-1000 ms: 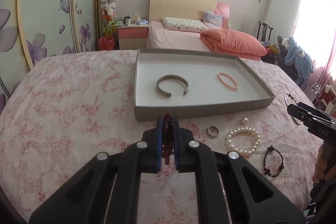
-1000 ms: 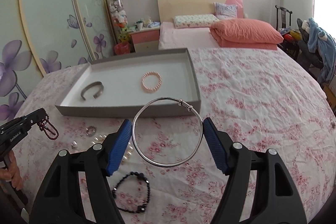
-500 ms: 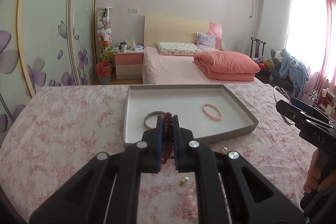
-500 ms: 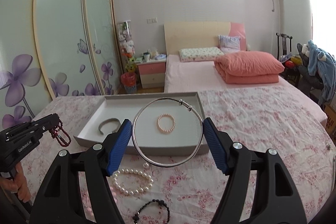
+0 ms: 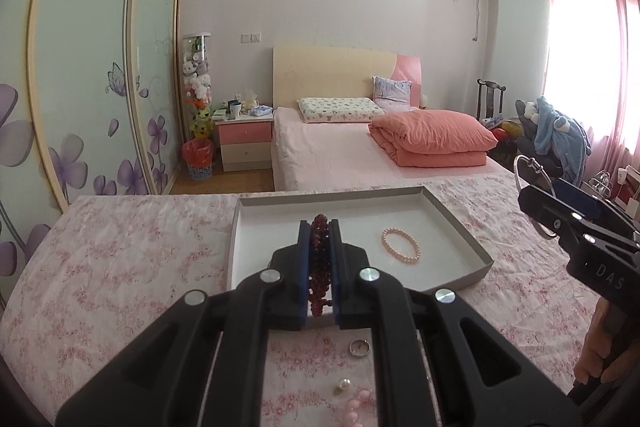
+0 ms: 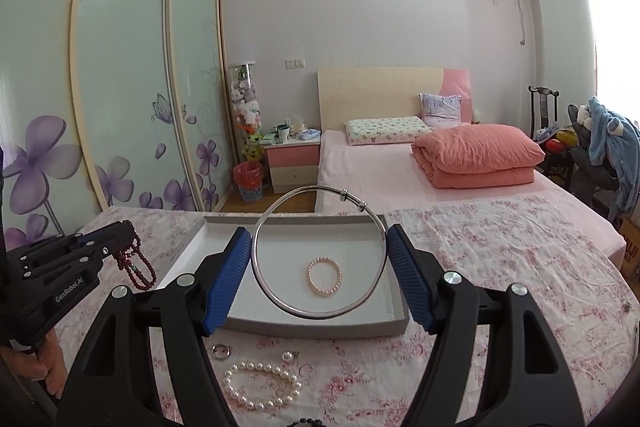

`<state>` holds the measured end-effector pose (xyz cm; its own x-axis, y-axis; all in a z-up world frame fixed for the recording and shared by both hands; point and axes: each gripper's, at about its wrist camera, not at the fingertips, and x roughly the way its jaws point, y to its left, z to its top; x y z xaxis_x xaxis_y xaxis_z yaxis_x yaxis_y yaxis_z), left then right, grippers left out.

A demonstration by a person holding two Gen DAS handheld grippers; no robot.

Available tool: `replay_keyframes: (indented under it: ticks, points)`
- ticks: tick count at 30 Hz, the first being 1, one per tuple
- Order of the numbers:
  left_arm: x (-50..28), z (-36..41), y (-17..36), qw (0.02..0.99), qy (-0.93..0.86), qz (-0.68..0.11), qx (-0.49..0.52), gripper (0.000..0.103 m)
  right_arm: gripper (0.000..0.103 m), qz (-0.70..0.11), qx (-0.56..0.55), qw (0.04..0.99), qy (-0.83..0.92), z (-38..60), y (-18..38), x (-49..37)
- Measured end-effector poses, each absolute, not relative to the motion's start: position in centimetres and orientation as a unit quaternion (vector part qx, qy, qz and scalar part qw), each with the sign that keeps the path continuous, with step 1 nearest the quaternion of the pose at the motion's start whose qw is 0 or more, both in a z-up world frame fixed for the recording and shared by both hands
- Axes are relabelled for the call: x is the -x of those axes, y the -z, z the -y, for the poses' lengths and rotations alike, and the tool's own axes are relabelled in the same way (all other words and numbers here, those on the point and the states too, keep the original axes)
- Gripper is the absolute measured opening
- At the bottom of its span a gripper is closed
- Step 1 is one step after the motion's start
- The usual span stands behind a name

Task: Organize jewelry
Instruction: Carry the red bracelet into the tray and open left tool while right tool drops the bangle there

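Pink-flowered cloth [image 6: 500, 247] covers the surface, and a grey-sided tray [image 6: 320, 327] with a white floor sits on it. Behind stand a bed with a folded salmon quilt [image 6: 476, 155], a pink nightstand [image 6: 294, 163] and sliding doors painted with purple flowers [image 6: 38, 155].

Up above the tray's near edge, the right gripper [image 6: 320, 267] is spread wide, its blue pads pressing either side of a thin silver bangle [image 6: 320, 313] held upright. The left gripper [image 5: 320, 263] is nearly closed, pinching a dark red bead bracelet [image 5: 319, 259] whose loops dangle below it. A pink bead bracelet [image 6: 325, 275] lies inside the tray. On the cloth in front of the tray rest a silver ring [image 6: 221, 351] and a white pearl bracelet [image 6: 262, 385].

One gripper body reads "GenRobot.AI", the other "DAS".
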<state>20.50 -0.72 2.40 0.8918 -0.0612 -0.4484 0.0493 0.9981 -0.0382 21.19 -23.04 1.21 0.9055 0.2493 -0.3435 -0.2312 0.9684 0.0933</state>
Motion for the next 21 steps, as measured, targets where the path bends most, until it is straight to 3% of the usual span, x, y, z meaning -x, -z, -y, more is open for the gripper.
replay_keyframes:
  ticks: [10,21]
  points:
    - [-22.9,0.9,-2.6,0.972,0.028,-0.231,0.013,0.010,0.070,-0.163,-0.022,0.979,-0.118,22.0,-2.0,-23.1]
    - [-28.4,0.5,-0.6,0.966,0.024,-0.255,0.023,0.010,0.070,-0.198,-0.011,0.974,-0.105,20.3,0.8,-29.0]
